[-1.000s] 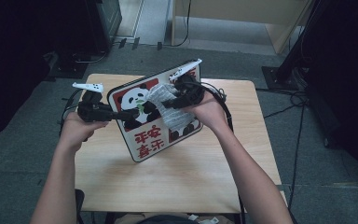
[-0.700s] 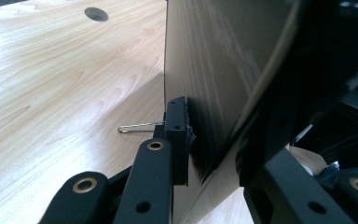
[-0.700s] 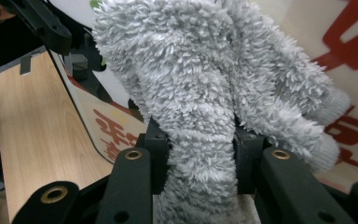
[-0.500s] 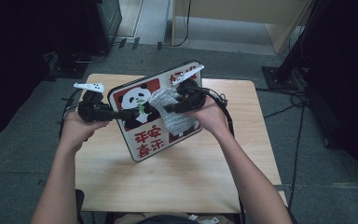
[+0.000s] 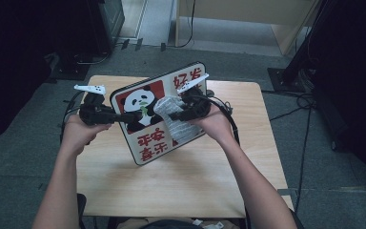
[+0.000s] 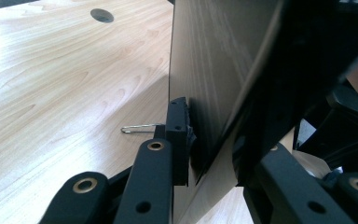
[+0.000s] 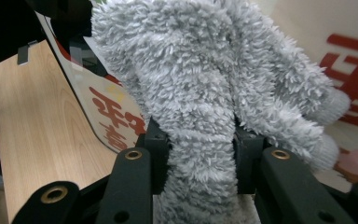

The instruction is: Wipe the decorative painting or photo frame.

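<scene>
Since the earlier frame our right gripper has slid the grey fluffy cloth down the panda board, from its upper right toward the centre of the frame. Nearest us lies the wooden table. Beyond it our left gripper clamps the board's left edge and holds it tilted, while the right one pinches the cloth against its face; judging by this, wiping is partway done, with the lower lettering left.

Board is standing tilted on table, mid-top. L gripper is sitting at board's left edge, R gripper w/ cloth lying against board's face, right of L.
</scene>
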